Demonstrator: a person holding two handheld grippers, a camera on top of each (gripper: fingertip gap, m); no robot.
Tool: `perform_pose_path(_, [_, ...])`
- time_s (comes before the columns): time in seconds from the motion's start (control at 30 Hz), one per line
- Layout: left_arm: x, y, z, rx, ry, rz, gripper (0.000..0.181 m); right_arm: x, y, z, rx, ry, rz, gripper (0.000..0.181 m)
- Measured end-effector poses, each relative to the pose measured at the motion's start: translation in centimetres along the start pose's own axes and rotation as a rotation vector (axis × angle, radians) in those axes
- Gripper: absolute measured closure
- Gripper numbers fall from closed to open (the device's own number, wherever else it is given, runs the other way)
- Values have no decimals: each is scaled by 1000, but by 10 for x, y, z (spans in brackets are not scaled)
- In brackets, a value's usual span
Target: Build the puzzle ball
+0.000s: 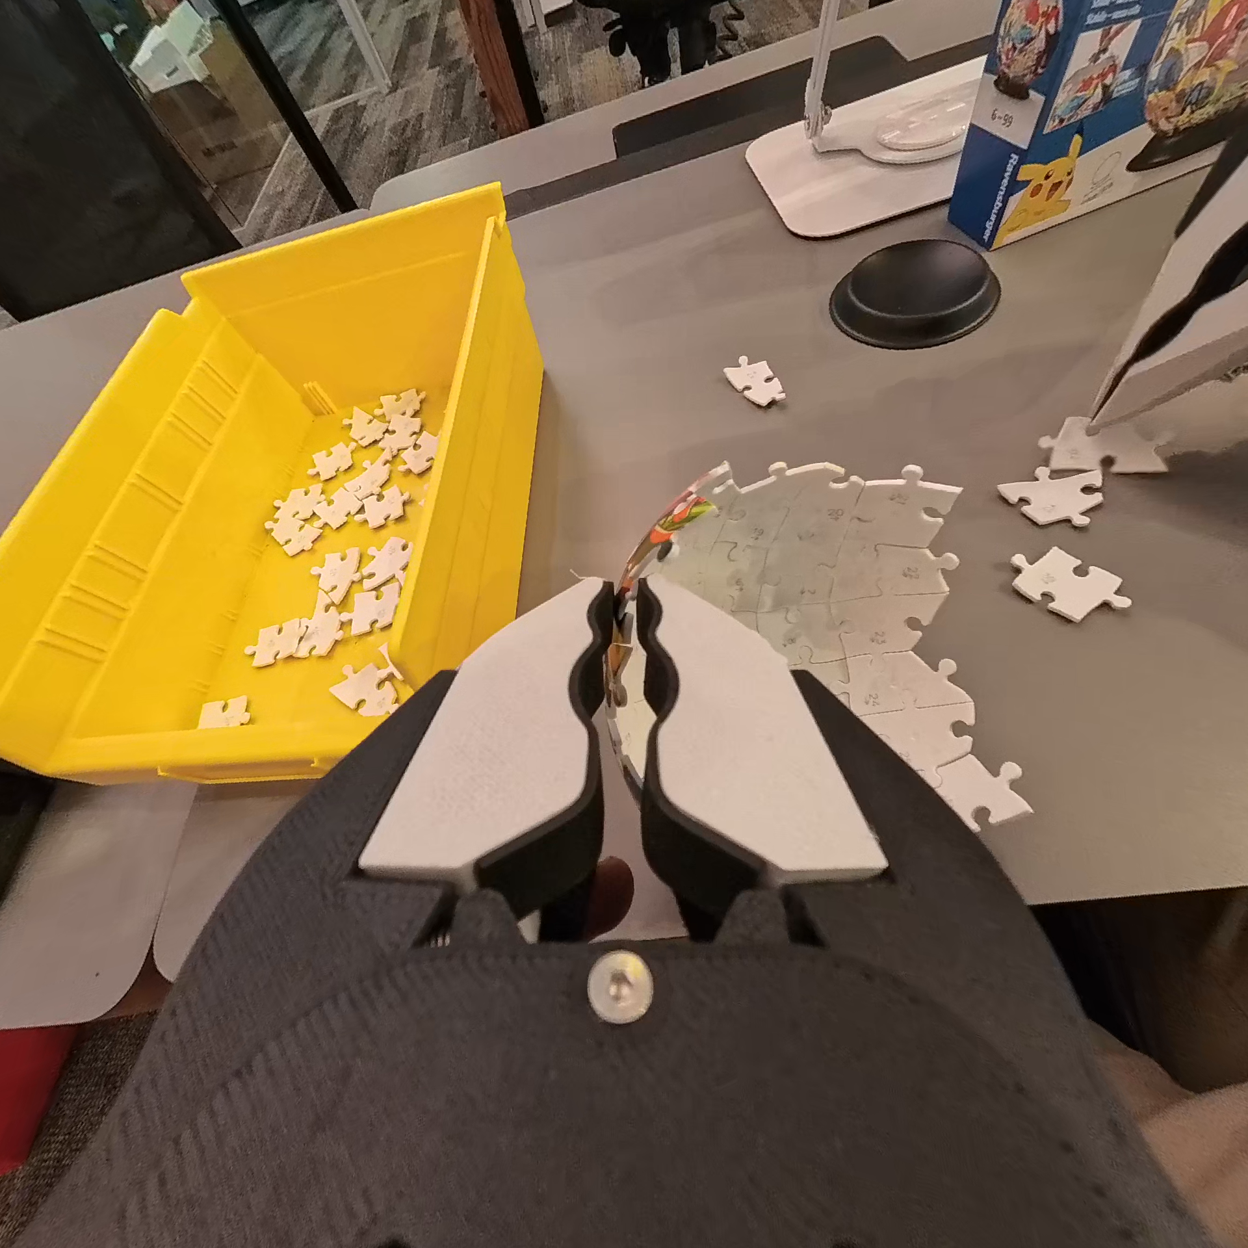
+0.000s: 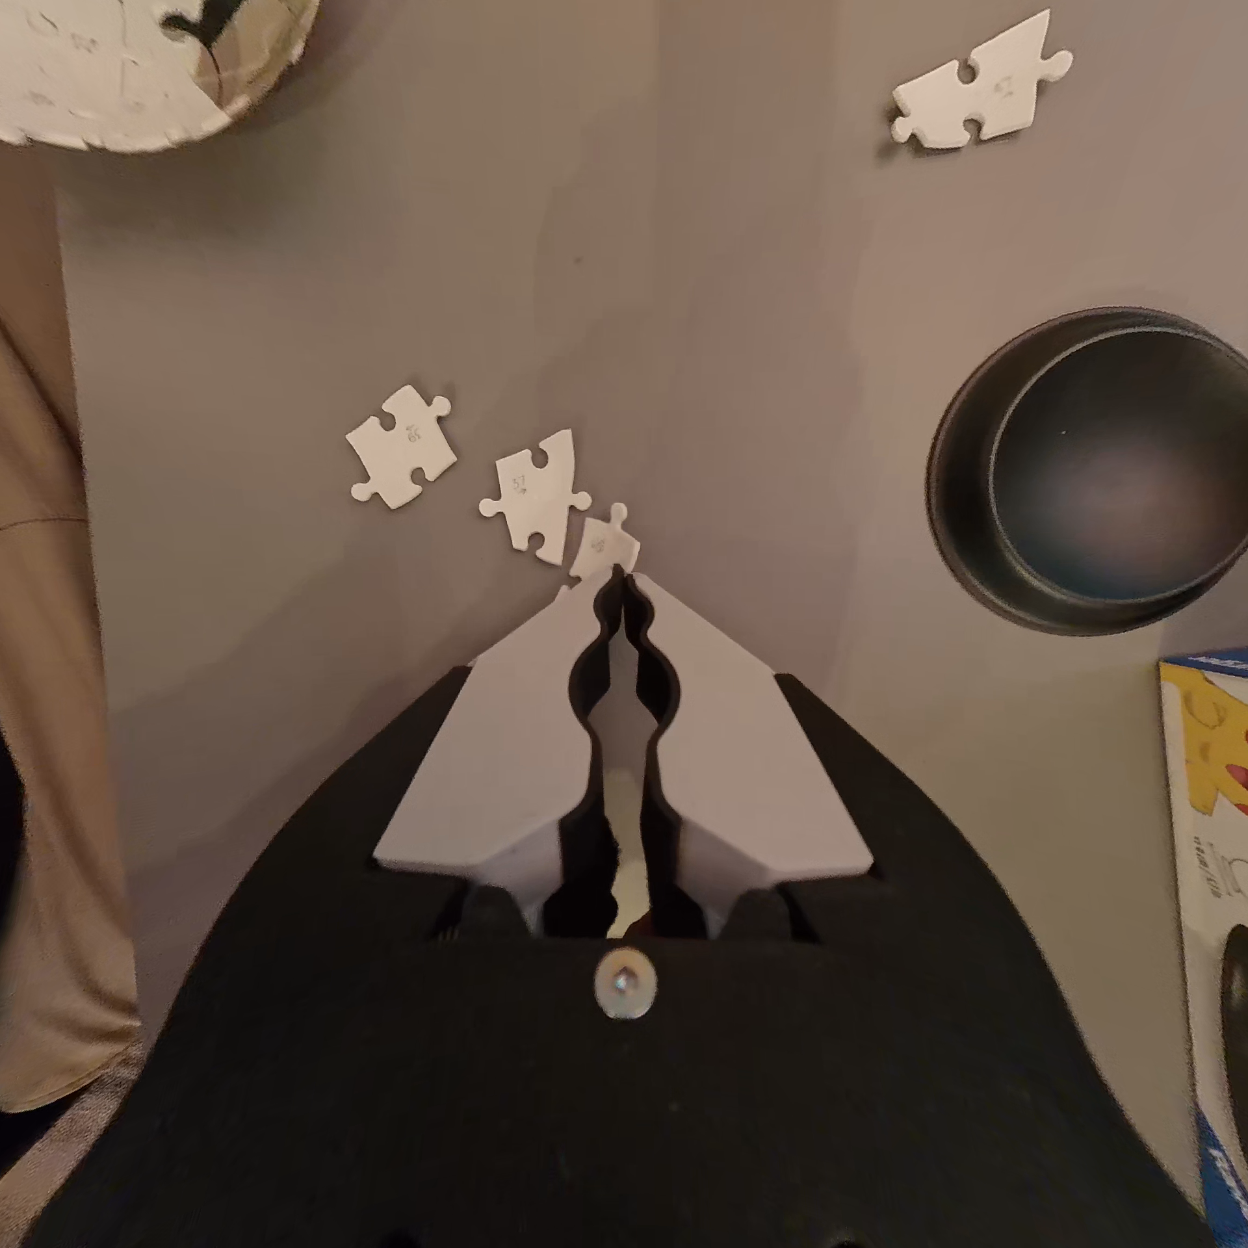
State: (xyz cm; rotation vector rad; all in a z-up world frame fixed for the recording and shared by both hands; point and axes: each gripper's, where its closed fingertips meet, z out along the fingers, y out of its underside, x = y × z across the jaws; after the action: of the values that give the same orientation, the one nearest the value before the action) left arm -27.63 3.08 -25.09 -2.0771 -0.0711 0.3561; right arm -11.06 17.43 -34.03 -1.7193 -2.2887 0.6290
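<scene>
Puzzle ball partly built: you hold a curved shell of joined pieces, with many loose pieces left.

Your left claw [image 1: 627,594] is closed almost fully on the near edge of the puzzle ball shell [image 1: 851,608], a curved section of joined white-backed pieces resting on the grey tabletop [image 1: 675,304] just right of the yellow bin [image 1: 473,419]. Your right claw [image 2: 622,579] is pinched nearly shut, its tips down on a loose piece [image 2: 604,543] on the tabletop to the far right of the shell; whether it truly grips that piece, you cannot tell. Three more single pieces [image 1: 1053,498] lie nearby, and a heap of loose pieces [image 1: 351,540] waits in the bin. The black round stand [image 1: 915,294] sits empty farther back. By this judgement, well under half the ball is done.
</scene>
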Motion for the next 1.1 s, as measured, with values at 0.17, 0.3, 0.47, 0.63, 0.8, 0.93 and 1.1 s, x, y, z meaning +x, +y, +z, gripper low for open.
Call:
perform_pose_path(0.17, [0,0,0,-1,0,-1,175,0,-8,-6,40,-38,19,181])
perform_pose_path(0.3, [0,0,0,-2,-1,2,175,3,-17,-12,68,-66,0,181])
perform_pose_path(0.47, [0,0,-1,0,-4,3,175,11,-16,-11,39,-51,48,181])
perform_pose_path(0.63, [-1,0,0,-1,-2,0,175,7,2,0,-34,-19,102,145])
perform_pose_path(0.8, [1,0,0,-1,2,4,175,10,3,9,0,25,138,167])
perform_pose_path(0.93, [-1,0,-1,1,-3,0,175,8,0,10,38,2,163,175])
perform_pose_path(1.1, [0,0,-1,1,-1,4,175,9,-1,8,70,-7,171,179])
